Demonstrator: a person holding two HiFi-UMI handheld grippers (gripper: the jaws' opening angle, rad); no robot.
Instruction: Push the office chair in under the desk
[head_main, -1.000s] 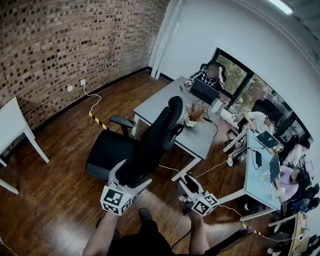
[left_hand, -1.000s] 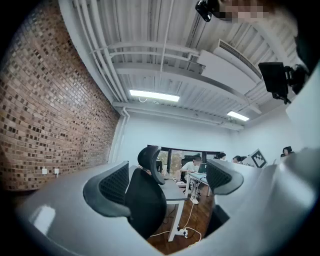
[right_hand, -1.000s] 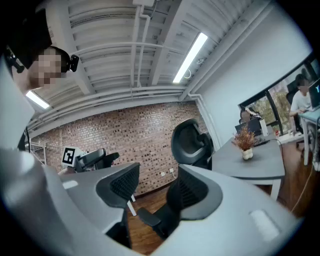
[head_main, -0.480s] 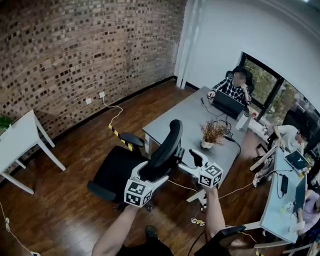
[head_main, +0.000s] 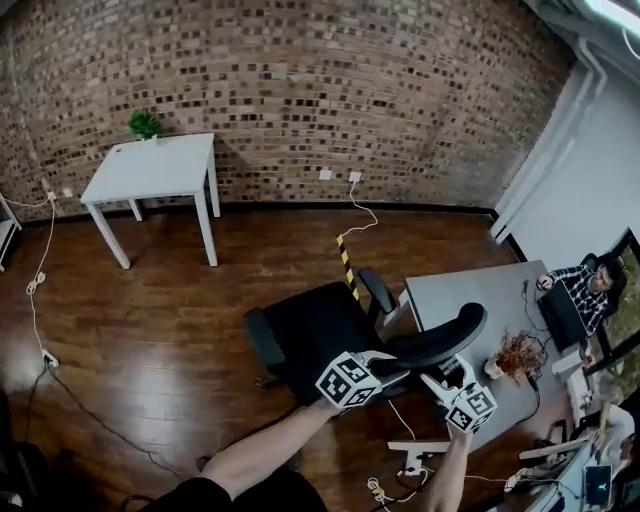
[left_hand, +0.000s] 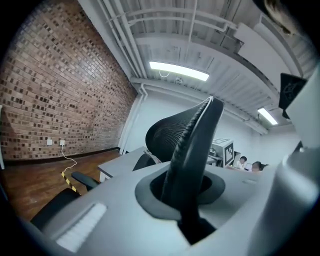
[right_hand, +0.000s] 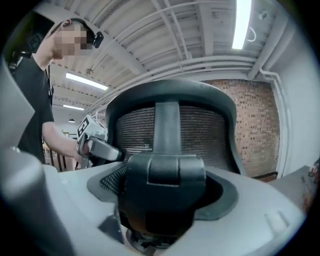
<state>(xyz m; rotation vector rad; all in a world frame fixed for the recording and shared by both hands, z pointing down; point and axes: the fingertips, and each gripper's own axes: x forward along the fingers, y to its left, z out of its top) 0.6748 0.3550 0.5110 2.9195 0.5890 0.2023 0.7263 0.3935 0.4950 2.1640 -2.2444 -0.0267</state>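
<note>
Your left gripper (left_hand: 192, 215) is clamped on the office chair (left_hand: 192, 140), gripping the side edge of its mesh back, which rises upright from between the jaws. Behind it lies a grey desk (left_hand: 125, 159), with 1 black armrest (left_hand: 84, 179) low at left. A brick wall (left_hand: 50, 100) fills the left. 2 ceiling lights (left_hand: 178, 71) glow overhead. What looks like a marker cube (left_hand: 223, 150) shows beyond the chair.

No legible text or signs

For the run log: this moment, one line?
left gripper: shut on office chair backrest | right gripper: fingers closing around back bracket | chair: outside desk
</note>
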